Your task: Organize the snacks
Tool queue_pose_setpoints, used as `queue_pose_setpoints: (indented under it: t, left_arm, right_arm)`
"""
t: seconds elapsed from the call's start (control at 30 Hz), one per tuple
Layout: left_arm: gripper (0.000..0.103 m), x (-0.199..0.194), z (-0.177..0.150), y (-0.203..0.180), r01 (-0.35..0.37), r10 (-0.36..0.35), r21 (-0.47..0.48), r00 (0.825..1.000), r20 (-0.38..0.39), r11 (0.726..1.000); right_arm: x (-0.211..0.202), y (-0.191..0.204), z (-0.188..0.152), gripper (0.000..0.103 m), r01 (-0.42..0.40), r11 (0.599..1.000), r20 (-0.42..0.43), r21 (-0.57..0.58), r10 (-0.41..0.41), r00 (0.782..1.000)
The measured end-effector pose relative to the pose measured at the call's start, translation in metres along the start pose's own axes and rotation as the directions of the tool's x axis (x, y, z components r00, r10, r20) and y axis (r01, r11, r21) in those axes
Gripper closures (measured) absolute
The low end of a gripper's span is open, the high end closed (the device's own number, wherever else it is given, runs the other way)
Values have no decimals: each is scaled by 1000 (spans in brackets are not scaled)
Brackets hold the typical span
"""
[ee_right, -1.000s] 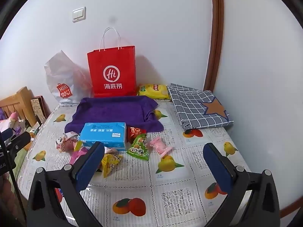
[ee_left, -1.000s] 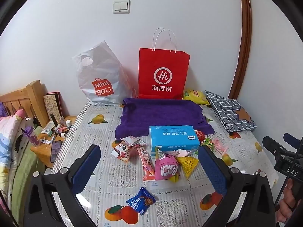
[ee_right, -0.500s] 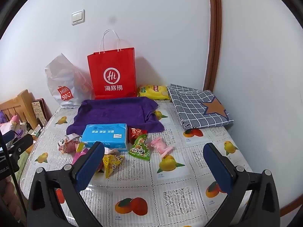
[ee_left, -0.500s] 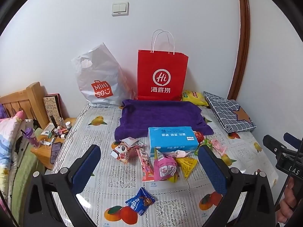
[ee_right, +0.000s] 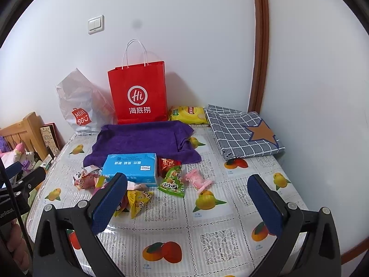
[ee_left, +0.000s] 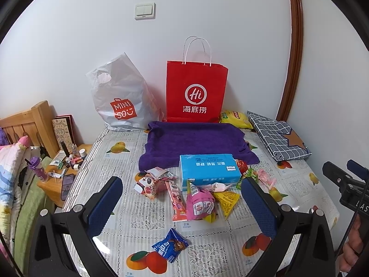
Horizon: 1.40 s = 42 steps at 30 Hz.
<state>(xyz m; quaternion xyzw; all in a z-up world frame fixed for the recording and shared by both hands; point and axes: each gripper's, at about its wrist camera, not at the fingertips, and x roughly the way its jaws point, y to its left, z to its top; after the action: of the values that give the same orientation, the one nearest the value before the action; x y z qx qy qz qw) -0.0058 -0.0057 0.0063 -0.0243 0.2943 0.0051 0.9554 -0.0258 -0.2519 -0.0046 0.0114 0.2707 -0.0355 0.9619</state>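
Note:
Several snack packets lie scattered on the fruit-print table (ee_left: 115, 180) in front of a blue tissue box (ee_left: 208, 169) (ee_right: 130, 167): a pink pouch (ee_left: 200, 204), a yellow triangular pack (ee_left: 227, 199) (ee_right: 137, 199), a green pack (ee_right: 173, 181), a pink candy (ee_right: 197, 179), a blue cookie packet (ee_left: 170, 248). A purple towel (ee_left: 196, 139) (ee_right: 143, 138) lies behind the box. My left gripper (ee_left: 182, 207) is open above the table's near edge, holding nothing. My right gripper (ee_right: 186, 205) is open too, empty, near the front right.
A red paper bag (ee_left: 196, 92) (ee_right: 139, 92) and a white plastic bag (ee_left: 120, 99) stand against the wall. A yellow chip bag (ee_right: 188, 114) and a folded checked cloth (ee_right: 242, 131) lie at the back right. A cluttered nightstand (ee_left: 66, 166) is left.
Both views shifted slightly, with the scene sitting a little lower and nearer. Both grippers stay open and nothing on the table has moved.

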Motion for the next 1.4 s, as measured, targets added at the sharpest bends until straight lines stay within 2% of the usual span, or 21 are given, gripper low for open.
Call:
queue_pose_setpoints:
  t: [1.4]
  left_arm:
    - [0, -1, -6, 1, 4, -4, 8, 1000, 1, 1000]
  right_arm:
    - [-2, 7, -4, 1, -3, 1000, 6, -5, 3, 1000]
